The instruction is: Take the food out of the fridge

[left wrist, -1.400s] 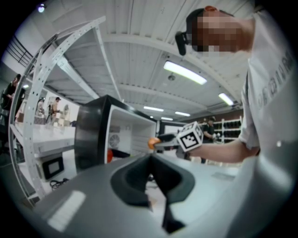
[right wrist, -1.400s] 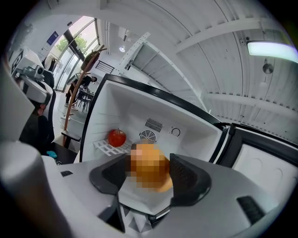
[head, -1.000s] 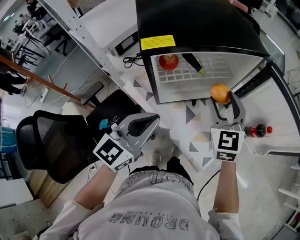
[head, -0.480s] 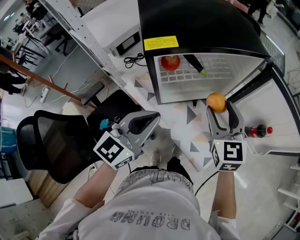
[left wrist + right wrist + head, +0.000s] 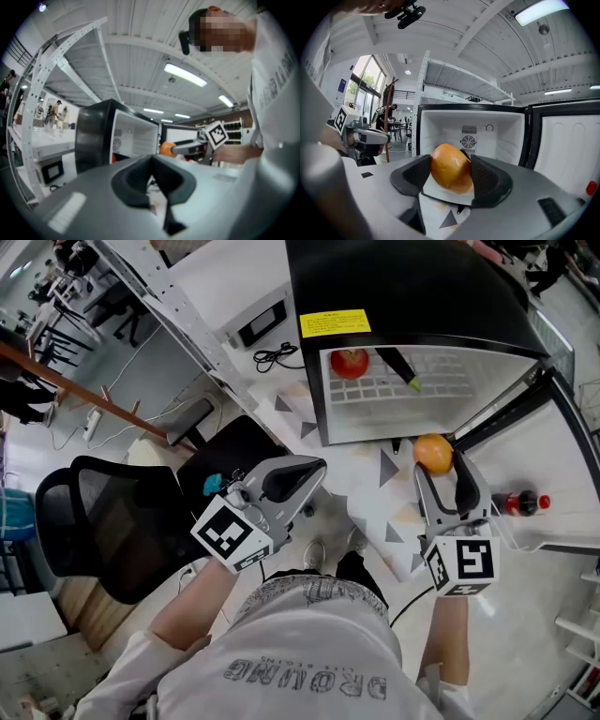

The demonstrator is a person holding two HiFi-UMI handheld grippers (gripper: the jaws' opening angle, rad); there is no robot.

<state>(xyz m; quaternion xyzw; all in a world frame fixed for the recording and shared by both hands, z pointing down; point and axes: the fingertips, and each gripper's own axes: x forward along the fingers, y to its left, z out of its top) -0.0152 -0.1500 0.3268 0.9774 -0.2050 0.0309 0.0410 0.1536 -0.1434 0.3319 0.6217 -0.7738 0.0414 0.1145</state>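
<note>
**One orange out, two items on the fridge shelf**

You hold two grippers. Your right gripper (image 5: 439, 474) is clenched on the single orange (image 5: 433, 454), one jaw pad on each side, just in front of the open fridge (image 5: 412, 296) and outside its cavity. Your left gripper (image 5: 152, 180) has its jaws pressed together with nothing between them, off to the left and well apart from the fridge. Inside, the wire shelf (image 5: 441, 390) carries one red apple (image 5: 350, 362) and one long dark vegetable with a green tip (image 5: 396, 367). One small dark bottle with a red cap (image 5: 520, 503) lies in the open door's rack.
</note>
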